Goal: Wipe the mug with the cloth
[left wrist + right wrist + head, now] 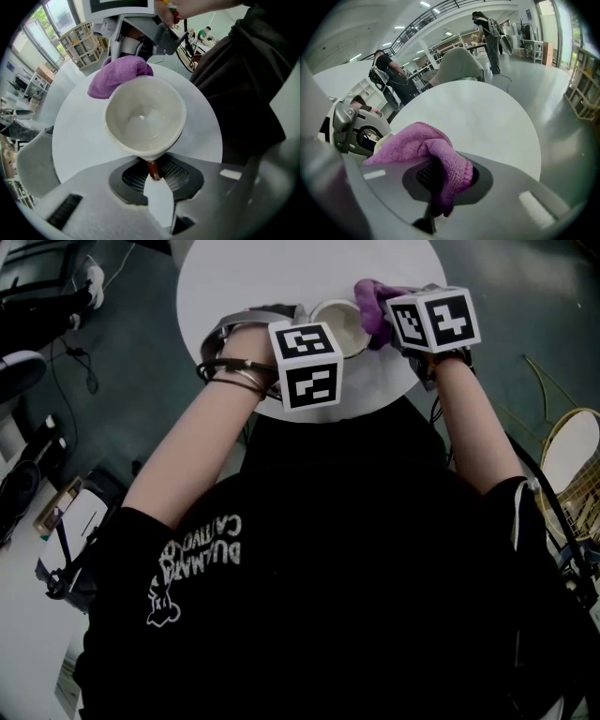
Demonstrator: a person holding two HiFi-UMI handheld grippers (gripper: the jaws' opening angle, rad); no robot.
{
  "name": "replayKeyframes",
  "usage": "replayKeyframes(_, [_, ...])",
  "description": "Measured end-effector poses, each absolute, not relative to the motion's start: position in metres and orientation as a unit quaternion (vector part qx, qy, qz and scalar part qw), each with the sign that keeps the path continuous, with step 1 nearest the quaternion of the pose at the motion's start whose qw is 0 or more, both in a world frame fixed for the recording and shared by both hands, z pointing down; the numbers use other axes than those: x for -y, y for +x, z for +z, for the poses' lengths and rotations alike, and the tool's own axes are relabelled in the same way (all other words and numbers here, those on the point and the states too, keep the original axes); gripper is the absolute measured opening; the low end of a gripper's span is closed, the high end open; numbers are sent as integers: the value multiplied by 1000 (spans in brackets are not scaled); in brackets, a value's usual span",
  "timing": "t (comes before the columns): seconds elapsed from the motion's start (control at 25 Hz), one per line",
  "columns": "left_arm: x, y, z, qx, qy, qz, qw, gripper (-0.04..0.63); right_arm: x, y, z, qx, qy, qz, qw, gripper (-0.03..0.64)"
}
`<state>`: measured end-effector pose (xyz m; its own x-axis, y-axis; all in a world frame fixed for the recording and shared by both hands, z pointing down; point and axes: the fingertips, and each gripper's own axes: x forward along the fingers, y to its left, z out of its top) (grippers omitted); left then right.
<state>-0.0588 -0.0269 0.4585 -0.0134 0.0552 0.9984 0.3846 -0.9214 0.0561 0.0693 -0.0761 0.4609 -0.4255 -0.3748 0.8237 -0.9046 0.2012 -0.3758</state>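
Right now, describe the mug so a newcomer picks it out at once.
Look at the round white table: at its near edge the left gripper clamps the mug. It is the glossy cream, empty cup, unlike the fuzzy purple cloth that the right gripper holds at its rim.

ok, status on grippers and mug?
Left gripper shut on mug handle. Right gripper shut on cloth, cloth at mug's far rim. No obstruction seen.
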Motion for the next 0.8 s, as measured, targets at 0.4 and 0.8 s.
replayKeyframes(0.4, [32,-56,458,176,-687,-691,139,71,89,70,461,708,447,455,302,40])
replayKeyframes(0.8, [32,-59,459,174,-692,-688,136,61,103,49,455,744,417,396,340,37])
